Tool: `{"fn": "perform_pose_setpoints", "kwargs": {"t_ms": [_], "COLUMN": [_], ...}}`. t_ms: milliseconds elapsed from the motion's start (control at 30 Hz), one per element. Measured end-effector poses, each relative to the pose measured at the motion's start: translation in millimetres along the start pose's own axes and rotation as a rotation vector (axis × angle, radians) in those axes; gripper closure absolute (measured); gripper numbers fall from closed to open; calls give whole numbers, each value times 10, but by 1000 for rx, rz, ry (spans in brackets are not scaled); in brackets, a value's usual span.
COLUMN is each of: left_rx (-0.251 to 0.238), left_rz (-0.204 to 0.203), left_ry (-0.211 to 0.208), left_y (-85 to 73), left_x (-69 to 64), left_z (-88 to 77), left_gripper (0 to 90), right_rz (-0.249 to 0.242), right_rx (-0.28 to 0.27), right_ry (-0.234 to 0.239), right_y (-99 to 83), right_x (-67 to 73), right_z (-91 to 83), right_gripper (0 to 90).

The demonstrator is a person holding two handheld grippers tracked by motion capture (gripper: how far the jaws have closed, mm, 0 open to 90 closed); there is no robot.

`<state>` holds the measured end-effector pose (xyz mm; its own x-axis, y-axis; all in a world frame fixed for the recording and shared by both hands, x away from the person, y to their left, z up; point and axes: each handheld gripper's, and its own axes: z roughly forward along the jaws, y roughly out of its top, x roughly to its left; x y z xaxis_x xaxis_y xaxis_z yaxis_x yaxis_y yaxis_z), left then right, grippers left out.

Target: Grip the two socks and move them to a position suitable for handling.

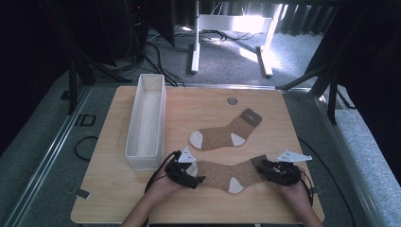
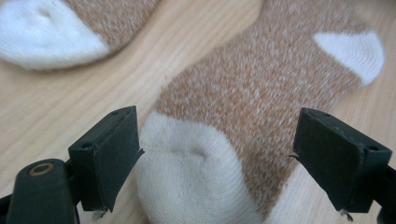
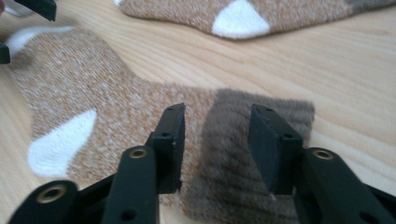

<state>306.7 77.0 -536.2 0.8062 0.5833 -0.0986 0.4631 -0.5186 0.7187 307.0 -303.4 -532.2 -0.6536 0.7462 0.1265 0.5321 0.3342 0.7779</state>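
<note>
Two brown speckled socks with white toes and heels lie flat on the wooden table (image 1: pixel 118 198). The near sock (image 1: pixel 222 171) stretches between my grippers, and the far sock (image 1: pixel 227 132) lies behind it. My left gripper (image 1: pixel 193 174) is open, its jaws standing wide on either side of the near sock's white toe (image 2: pixel 191 177). My right gripper (image 1: pixel 263 166) is open too, straddling the dark brown cuff (image 3: pixel 219 154), which rests on the table between the pads. In the right gripper view the near sock's white heel (image 3: pixel 60 140) shows at the left.
A long white open box (image 1: pixel 146 120) stands along the table's left side, close to my left hand. A small grey round disc (image 1: pixel 231 100) sits near the far edge. Beyond the table are carpet, cables and a white stand.
</note>
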Motion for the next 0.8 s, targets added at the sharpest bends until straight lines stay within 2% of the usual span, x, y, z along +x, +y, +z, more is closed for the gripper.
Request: {"fn": "perform_pose_setpoints", "kwargs": {"t_ms": [333,433,633,800], "left_rx": [-27,-28,-47,-56], "left_rz": [-21,-16,-31,-31], "left_ry": [-10,-5,-9,14], "left_y": [127,176,248,321], "left_x": [21,35,69,94], "left_z": [-49,-50,-61,-70], "left_gripper": [154,162,162,162], "right_rz": [-18,-25,-30,-23], "right_rx": [-28,-43,-61,-72], "right_ry": [16,16,13,15], "right_y": [136,213,362,463], "right_x": [-27,-64,-136,-213], "right_z": [35,57,93,148], "right_gripper": [499,477,475,475]}}
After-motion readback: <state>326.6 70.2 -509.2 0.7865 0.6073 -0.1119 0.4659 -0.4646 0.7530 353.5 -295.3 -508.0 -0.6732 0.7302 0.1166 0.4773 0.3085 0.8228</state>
